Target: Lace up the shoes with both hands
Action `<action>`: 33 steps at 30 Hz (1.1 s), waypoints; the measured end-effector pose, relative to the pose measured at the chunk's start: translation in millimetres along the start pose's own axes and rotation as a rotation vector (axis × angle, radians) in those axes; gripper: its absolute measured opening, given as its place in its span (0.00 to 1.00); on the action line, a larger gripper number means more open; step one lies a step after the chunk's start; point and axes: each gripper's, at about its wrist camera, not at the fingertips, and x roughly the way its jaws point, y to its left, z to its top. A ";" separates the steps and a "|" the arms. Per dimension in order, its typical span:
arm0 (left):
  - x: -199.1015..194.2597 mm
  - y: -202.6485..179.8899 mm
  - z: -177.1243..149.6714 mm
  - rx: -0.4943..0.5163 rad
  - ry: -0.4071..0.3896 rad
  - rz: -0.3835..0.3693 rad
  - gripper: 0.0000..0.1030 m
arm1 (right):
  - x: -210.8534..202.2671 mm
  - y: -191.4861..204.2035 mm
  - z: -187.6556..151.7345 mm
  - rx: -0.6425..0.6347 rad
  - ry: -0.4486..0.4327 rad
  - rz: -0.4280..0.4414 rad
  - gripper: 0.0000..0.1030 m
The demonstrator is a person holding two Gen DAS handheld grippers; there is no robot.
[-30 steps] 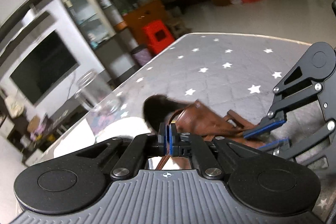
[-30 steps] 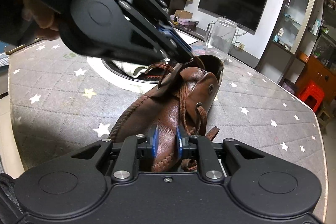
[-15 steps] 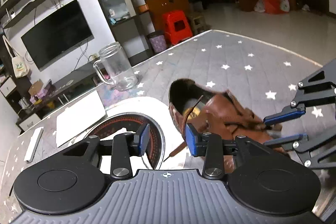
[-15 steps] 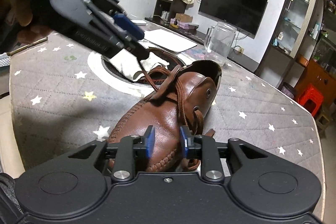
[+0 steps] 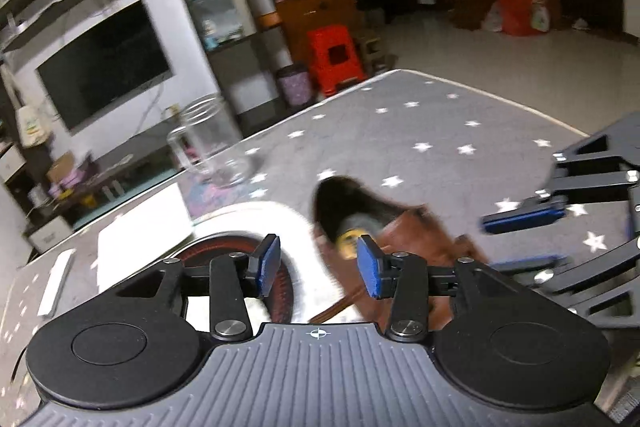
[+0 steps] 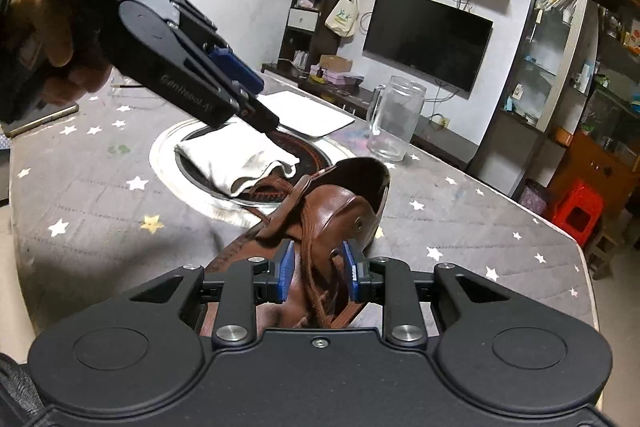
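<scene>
Behind right gripper (image 6: pixel 316 273): shoe (image 6: pixel 332 203) toe.

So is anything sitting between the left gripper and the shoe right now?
Nothing visible blocks it. The left gripper, its jaws opening and empty, hangs above the white cloth, with open air down to the brown shoe. The glass mug stands off behind.

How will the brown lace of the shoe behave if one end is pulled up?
The lace is probably floppy: it hangs in loose curves over the shoe. It may be fairly grippy, since it looks woven. The shoe looks stiff, yet a strong pull could tilt it, as nothing visibly pins it to the table.
</scene>
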 end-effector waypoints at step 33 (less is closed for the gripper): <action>15.3 26.2 -25.2 -0.138 -0.035 -0.065 0.44 | 54.2 15.4 25.2 -0.139 0.009 0.080 0.09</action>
